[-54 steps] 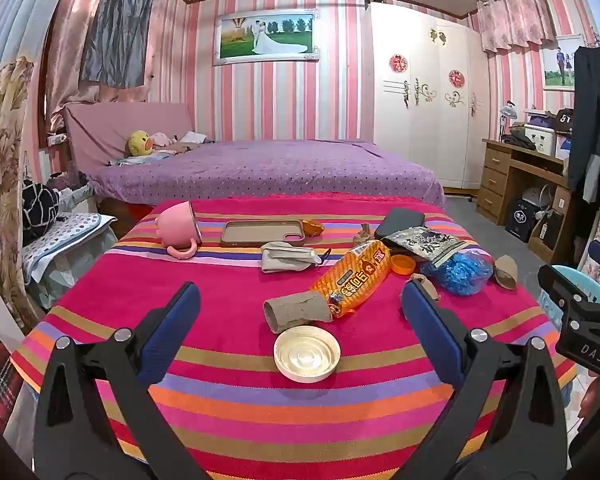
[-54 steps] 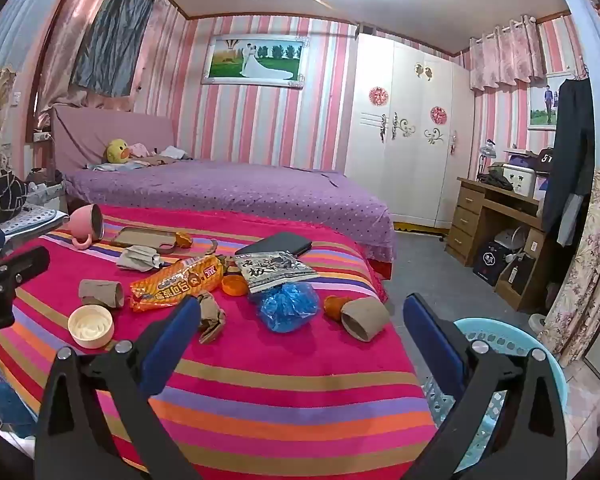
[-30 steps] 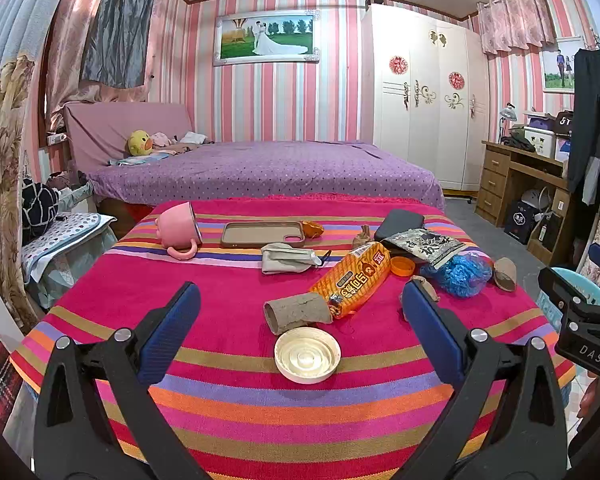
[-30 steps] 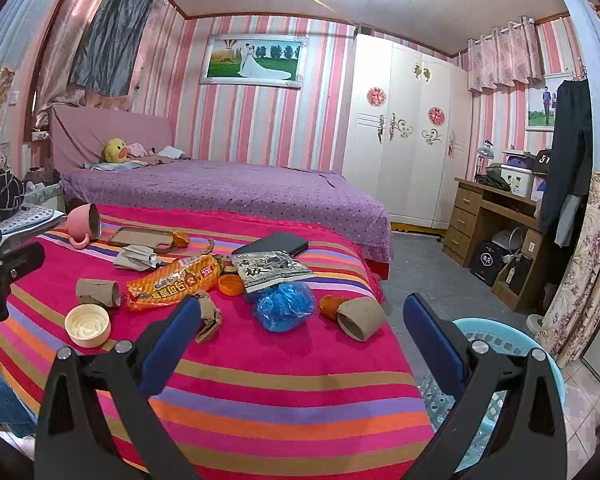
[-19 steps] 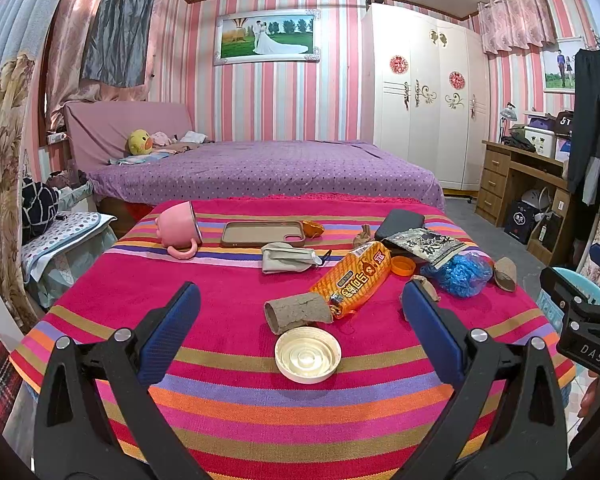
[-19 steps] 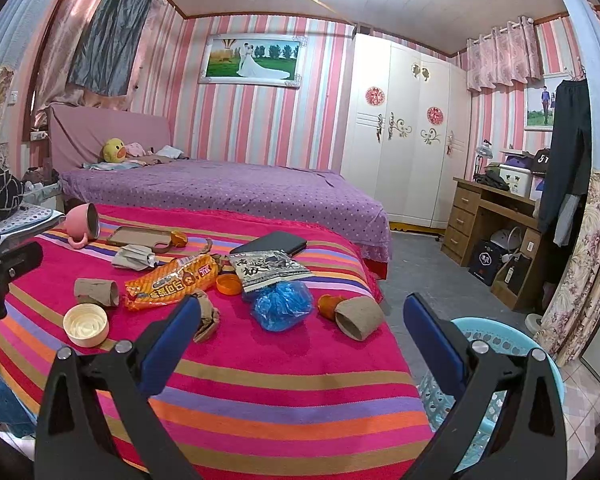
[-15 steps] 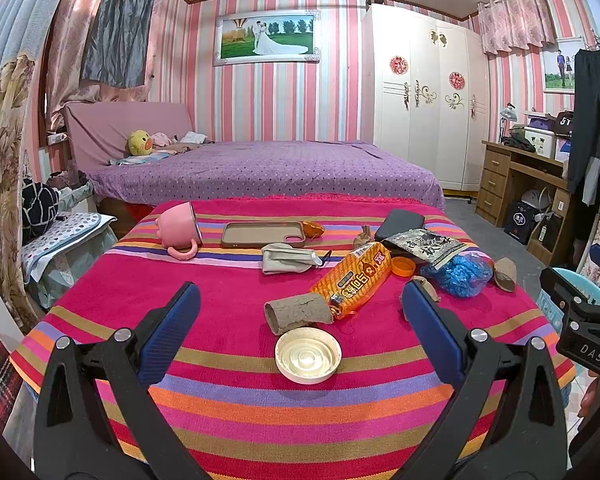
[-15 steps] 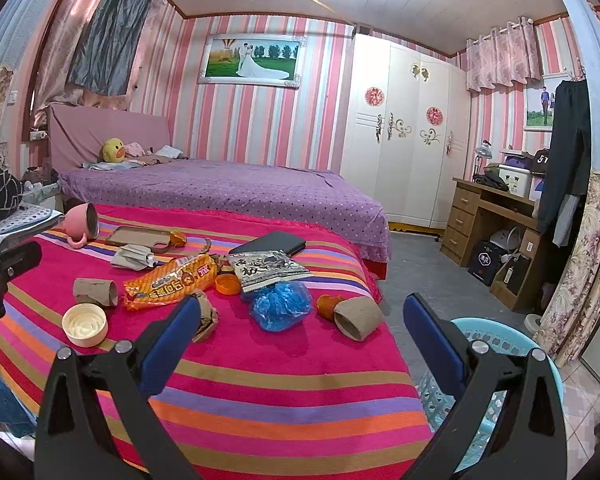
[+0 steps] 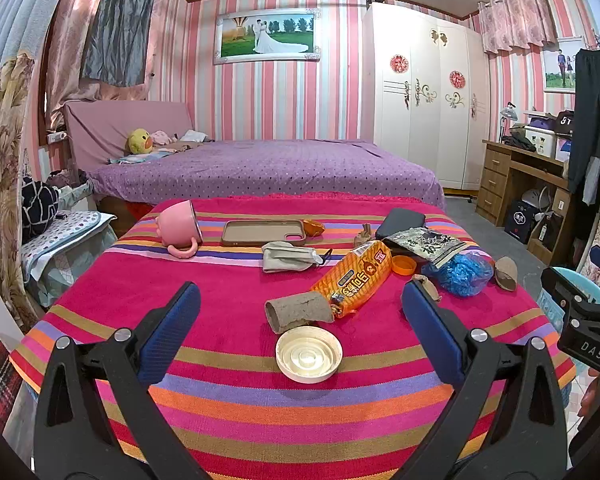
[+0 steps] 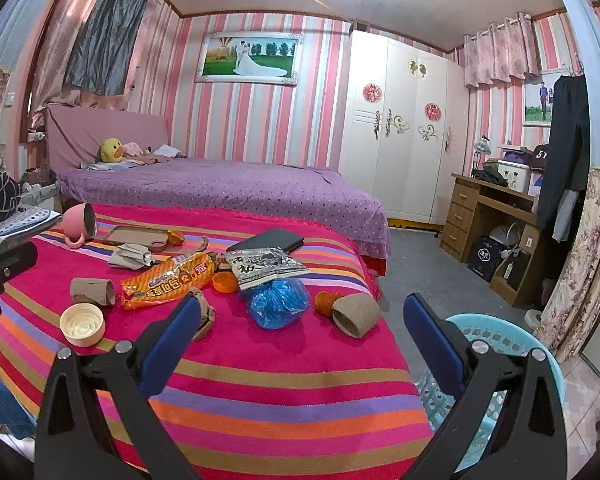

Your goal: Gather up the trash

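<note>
Barely anything has changed: the left gripper (image 9: 300,320) and right gripper (image 10: 302,320) stay wide and empty, trash like the lid (image 9: 309,355) unpicked on the table (image 9: 220,408), basket (image 10: 500,344) waiting beside it.

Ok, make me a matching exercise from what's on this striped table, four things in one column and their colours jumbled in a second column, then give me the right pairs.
Things:
1. mug lying on its side
2. crumpled bag
3. snack packet
4. round lid near the front edge

Colours:
A. blue
B. cream
C. pink
D. orange

Right pairs: 1-C, 2-A, 3-D, 4-B
</note>
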A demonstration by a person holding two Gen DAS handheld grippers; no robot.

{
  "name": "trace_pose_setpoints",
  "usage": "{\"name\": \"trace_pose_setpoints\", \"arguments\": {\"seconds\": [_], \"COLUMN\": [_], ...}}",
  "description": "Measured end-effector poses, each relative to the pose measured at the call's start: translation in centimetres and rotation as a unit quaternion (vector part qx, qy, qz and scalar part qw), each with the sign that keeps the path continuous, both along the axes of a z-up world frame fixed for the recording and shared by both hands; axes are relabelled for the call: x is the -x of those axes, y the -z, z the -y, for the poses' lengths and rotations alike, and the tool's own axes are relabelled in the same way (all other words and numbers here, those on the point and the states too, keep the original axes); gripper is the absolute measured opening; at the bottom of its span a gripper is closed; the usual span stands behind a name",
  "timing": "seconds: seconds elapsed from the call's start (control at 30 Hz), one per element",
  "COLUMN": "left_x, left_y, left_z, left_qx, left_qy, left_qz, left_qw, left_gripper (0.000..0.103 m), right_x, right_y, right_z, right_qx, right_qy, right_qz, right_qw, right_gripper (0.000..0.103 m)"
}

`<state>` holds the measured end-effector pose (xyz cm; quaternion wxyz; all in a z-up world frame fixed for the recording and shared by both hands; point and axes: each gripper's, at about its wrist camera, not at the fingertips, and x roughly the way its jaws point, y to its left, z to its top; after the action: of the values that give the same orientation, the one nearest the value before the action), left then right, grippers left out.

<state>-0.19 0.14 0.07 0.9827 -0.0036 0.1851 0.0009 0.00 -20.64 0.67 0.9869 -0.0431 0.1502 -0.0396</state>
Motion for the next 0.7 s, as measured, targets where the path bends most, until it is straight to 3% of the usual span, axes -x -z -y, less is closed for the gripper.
{"name": "trace_pose_setpoints", "arguments": {"seconds": [0.7], "left_x": [-0.57], "left_y": [0.74], "left_z": [-0.23], "left_qx": [0.0], "left_qy": [-0.002], "left_qz": [-0.009], "left_qw": [1.0], "left_gripper": [0.098], "right_x": [0.02], "right_y": [-0.11], "right_z": [0.64], "right_qx": [-0.011], "right_qy": [0.003], "right_qz": [-0.006], "right_qw": [1.0], "right_gripper": [0.099]}}
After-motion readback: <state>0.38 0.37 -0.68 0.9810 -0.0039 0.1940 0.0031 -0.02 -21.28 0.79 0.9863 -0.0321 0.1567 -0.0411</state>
